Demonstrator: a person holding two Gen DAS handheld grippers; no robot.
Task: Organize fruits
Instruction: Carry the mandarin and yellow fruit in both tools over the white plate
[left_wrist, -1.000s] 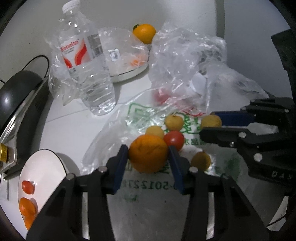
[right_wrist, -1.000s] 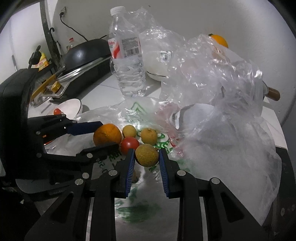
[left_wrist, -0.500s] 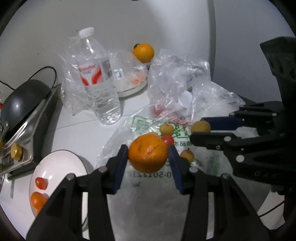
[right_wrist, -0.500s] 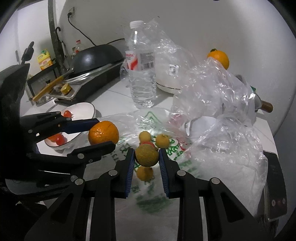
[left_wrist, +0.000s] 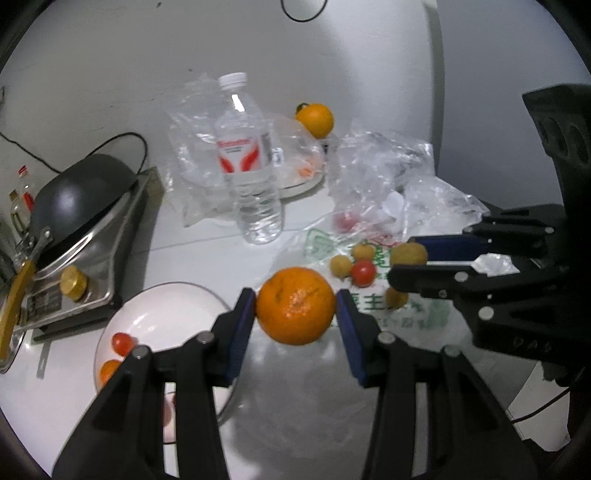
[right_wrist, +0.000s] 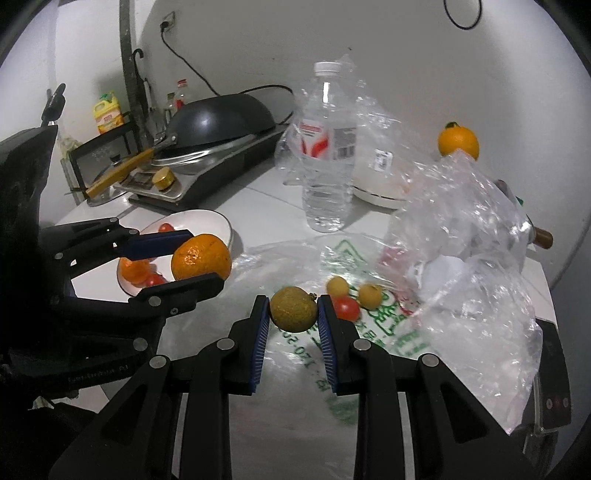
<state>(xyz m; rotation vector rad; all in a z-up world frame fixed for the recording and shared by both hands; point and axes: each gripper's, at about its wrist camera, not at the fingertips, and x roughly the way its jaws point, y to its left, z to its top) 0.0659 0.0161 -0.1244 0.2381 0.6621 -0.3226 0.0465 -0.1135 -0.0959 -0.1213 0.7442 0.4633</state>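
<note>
Orange (left_wrist: 295, 311) rind sits pinched in our left tool (left_wrist: 295, 314) above the worktop (left_wrist: 192, 254); our right tool (right_wrist: 291, 314) pinches a greenish-brown fruit (right_wrist: 293, 309). Loosened grip could drop either, rolling them off.

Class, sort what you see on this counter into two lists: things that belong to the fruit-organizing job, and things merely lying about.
Part of the job:
- orange in the left gripper
- yellow-green fruit in the right gripper
- white plate holding fruit
- loose tomato

Lying about:
- water bottle
- black pan
- crumpled clear bag
</note>
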